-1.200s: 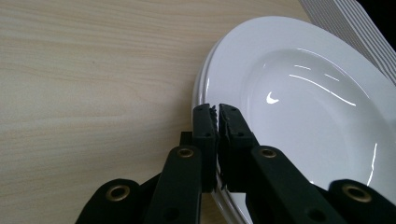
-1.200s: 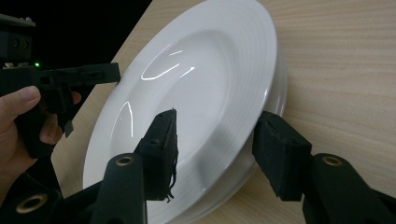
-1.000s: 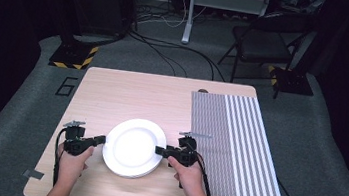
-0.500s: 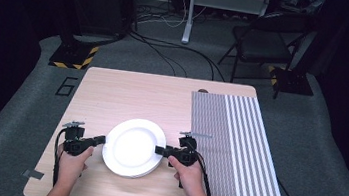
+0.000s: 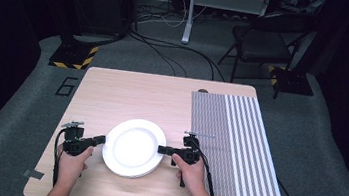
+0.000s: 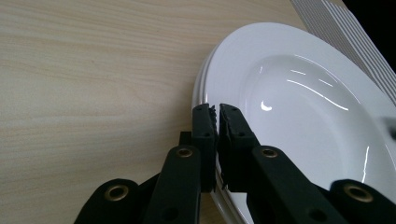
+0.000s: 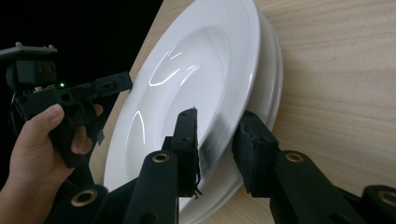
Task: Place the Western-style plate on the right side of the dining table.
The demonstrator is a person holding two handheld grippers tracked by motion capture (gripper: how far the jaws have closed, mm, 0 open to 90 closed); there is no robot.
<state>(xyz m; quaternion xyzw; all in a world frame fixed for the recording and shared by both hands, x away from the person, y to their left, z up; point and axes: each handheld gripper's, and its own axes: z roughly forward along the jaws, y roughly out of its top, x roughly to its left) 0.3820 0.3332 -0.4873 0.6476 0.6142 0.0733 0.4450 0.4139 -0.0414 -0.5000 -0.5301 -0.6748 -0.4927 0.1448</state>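
Note:
A small stack of white plates (image 5: pixel 133 147) lies on the wooden table (image 5: pixel 137 93) near its front edge. My left gripper (image 5: pixel 103 140) is at the stack's left rim. In the left gripper view its jaws (image 6: pixel 216 108) stand almost together, pinching the rim of the top plate (image 6: pixel 299 102). My right gripper (image 5: pixel 160 149) is at the right rim. In the right gripper view its jaws (image 7: pixel 219 116) stand apart, one above and one below the rim of the top plate (image 7: pixel 196 70), which looks slightly raised off the plates under it. Across the plate, a hand holds the left gripper (image 7: pixel 126 80).
A grey-and-white striped mat (image 5: pixel 238 136) covers the right part of the table, just right of my right hand. Bare wood stretches behind the plates. On the floor beyond the table are cables, a folding chair (image 5: pixel 265 38) and stand bases.

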